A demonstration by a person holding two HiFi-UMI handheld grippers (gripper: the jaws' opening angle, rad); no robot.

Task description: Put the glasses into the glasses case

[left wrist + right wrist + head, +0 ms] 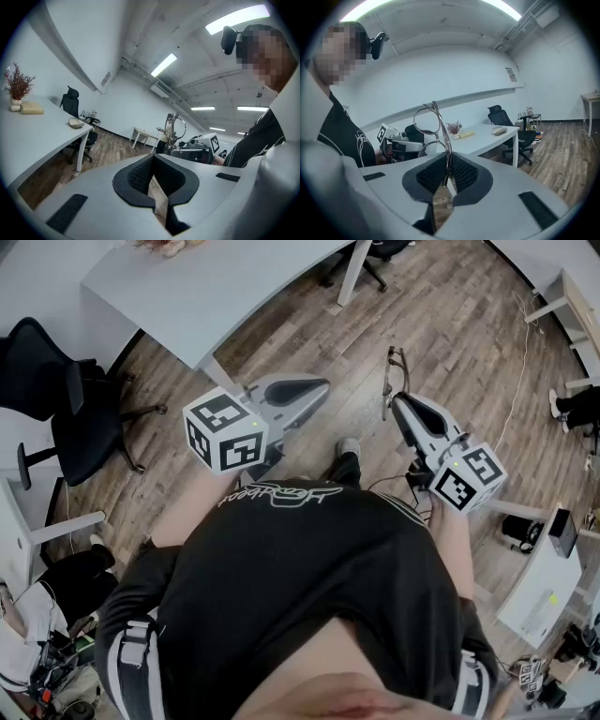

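Thin wire-framed glasses stand upright out of my right gripper, whose jaws are shut on the frame's lower part. In the head view the glasses stick out past the right gripper above the wooden floor. The left gripper is shut with nothing in it, held level at the left. From the left gripper view, the glasses and the right gripper's marker cube show opposite. A beige oblong object lies on the white desk; I cannot tell whether it is the case.
The white desk stands ahead to the left with a small dried-plant vase and a shallow bowl-like item. Black office chairs stand beside it. A person's torso in a black shirt fills the lower head view.
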